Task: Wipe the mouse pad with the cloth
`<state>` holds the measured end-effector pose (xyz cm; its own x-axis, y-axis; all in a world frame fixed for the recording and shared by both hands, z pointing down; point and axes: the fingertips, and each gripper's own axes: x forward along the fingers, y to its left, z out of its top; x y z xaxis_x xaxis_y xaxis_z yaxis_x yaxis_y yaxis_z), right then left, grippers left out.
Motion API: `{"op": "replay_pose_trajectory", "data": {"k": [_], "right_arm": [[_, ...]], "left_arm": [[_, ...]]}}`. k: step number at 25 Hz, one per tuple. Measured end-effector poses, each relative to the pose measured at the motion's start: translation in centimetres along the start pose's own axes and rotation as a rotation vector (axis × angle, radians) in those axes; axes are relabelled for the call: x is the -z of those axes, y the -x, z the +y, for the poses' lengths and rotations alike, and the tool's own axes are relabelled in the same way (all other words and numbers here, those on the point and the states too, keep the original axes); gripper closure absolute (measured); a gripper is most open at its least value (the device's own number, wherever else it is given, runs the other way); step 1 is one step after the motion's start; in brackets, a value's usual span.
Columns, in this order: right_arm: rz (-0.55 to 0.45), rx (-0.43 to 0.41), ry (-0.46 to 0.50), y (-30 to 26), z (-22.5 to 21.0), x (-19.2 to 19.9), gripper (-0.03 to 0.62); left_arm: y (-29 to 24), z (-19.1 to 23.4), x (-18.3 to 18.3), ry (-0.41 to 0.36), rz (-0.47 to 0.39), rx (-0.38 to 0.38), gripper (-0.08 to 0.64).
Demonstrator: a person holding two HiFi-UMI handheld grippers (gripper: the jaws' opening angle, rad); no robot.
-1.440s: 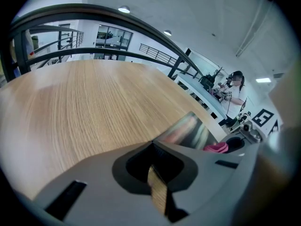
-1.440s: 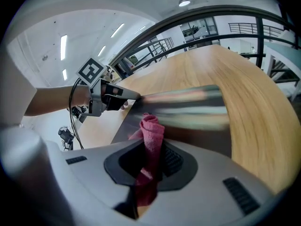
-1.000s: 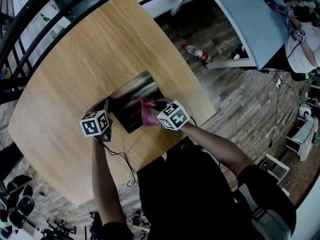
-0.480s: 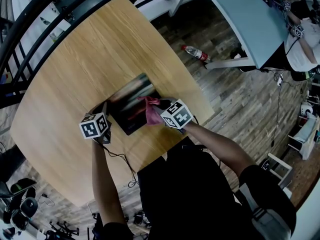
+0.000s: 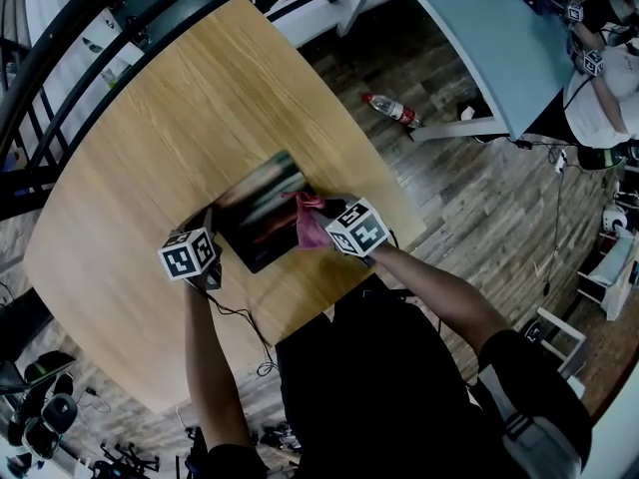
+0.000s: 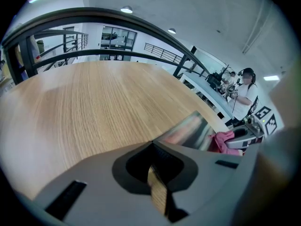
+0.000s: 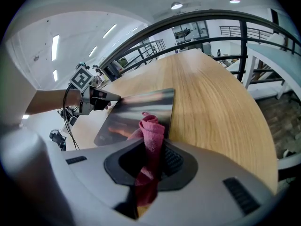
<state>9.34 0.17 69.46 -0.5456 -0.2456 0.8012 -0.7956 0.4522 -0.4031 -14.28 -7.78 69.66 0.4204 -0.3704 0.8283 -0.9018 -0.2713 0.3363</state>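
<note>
A dark glossy mouse pad (image 5: 258, 208) lies on the round wooden table (image 5: 150, 138). My right gripper (image 5: 321, 216) is shut on a pink cloth (image 5: 306, 220), and the cloth's end rests on the pad's near right edge. In the right gripper view the cloth (image 7: 151, 126) sticks up between the jaws over the pad (image 7: 136, 109). My left gripper (image 5: 213, 218) has its jaws shut with their tips at the pad's left corner (image 7: 117, 98). From the left gripper view the pad (image 6: 188, 131) lies just right of the jaw tips (image 6: 152, 146).
A black railing (image 5: 90, 38) curves round the table's far side. On the wooden floor lie a plastic bottle (image 5: 391, 108) and a cable (image 5: 245, 317). To the right stands a light-blue table (image 5: 489, 28) with another person (image 5: 604, 88) at it.
My right gripper and the pink cloth have slid a little to the right along the pad. The left gripper and the pad have stayed put.
</note>
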Motion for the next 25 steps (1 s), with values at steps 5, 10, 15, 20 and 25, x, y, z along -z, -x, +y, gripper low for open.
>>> {"op": "replay_pose_trajectory", "data": {"k": [5, 10, 15, 20, 25], "right_arm": [[0.002, 0.01, -0.005, 0.4, -0.8, 0.2, 0.525], [0.005, 0.017, -0.01, 0.7, -1.4, 0.3, 0.52], [0.013, 0.024, -0.001, 1.0, -1.7, 0.2, 0.518], [0.019, 0.037, 0.002, 1.3, -2.1, 0.3, 0.518], [0.029, 0.06, 0.008, 1.6, -2.7, 0.4, 0.518]], "left_arm": [[0.0, 0.1, 0.1, 0.004, -0.003, -0.007, 0.537], [0.0, 0.1, 0.1, 0.011, -0.008, -0.019, 0.537], [0.1, 0.0, -0.1, 0.018, -0.014, -0.029, 0.537], [0.2, 0.0, -0.1, 0.021, -0.02, -0.044, 0.537], [0.2, 0.1, -0.1, 0.028, -0.04, -0.068, 0.537]]}}
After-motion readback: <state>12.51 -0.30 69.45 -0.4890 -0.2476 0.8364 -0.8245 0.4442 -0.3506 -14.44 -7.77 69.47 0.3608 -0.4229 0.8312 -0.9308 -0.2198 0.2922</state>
